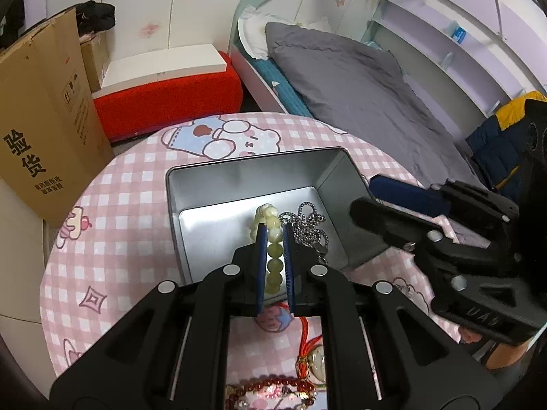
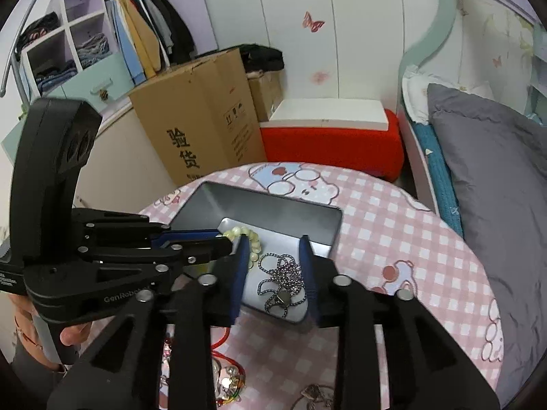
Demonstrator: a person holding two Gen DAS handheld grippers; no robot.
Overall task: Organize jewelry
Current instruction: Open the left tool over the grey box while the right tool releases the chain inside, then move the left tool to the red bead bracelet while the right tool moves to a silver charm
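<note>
A: State of the left hand-held gripper [image 1: 273, 235]?

B: Its 2 blue pads are clamped on the pale bead bracelet [image 1: 270, 235], inside the open metal tin [image 1: 239, 184] on the pink checked worktop [image 1: 112, 212].

A: And to its right?

B: The silver chain necklace [image 2: 282, 283] lies on the tin floor. The right hand-held gripper [image 2: 273, 249] straddles it, pads parted and not pressing on it.

A: Other jewelry?

B: 1 red bead bracelet [image 1: 273, 387] on the worktop, near edge.
</note>
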